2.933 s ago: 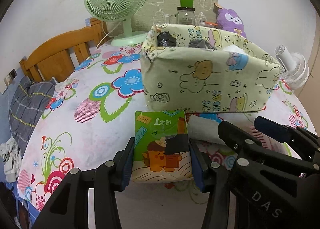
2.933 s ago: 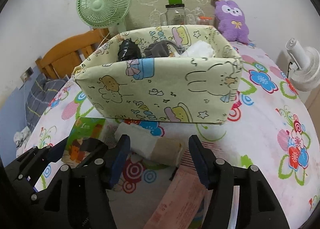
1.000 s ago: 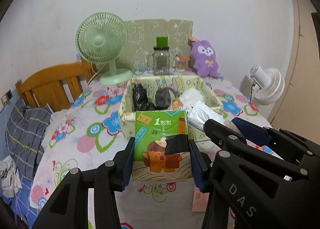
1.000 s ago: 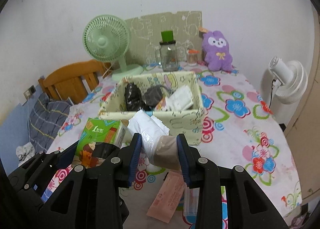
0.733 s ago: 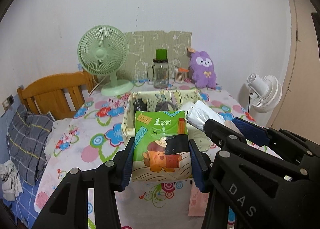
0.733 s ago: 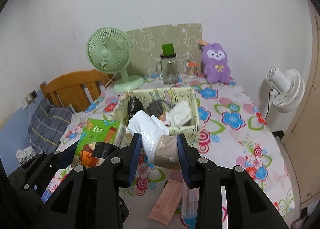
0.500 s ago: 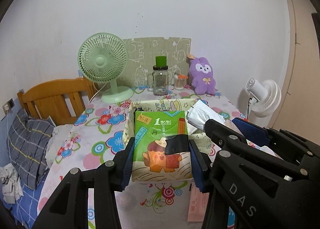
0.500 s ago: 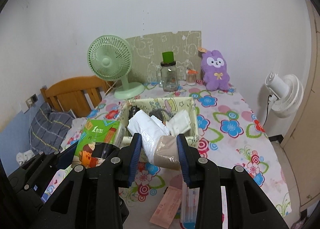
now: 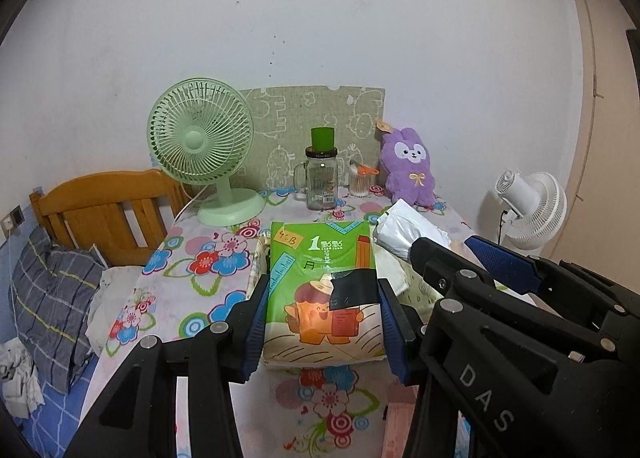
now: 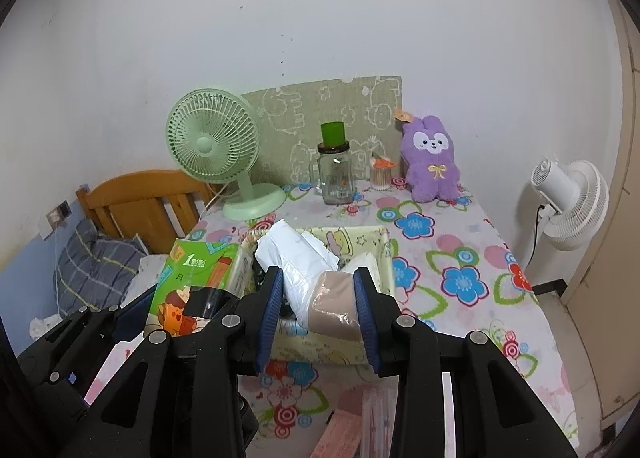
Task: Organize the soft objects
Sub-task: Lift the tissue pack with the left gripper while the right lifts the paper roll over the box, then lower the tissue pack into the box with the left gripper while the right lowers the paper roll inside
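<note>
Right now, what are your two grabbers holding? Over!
Left gripper shut on green tissue pack. Right gripper shut on white plastic packet. Both held above the patterned box. Nothing in the way.

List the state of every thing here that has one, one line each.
Left gripper: shut on the green pack, held up over the table.
Right gripper: shut on the white bag, above the bin.
Bin: open-topped, items inside.
Jar: upright, green cup on its lid.
Green fan: upright.
Plush: sitting upright.
</note>
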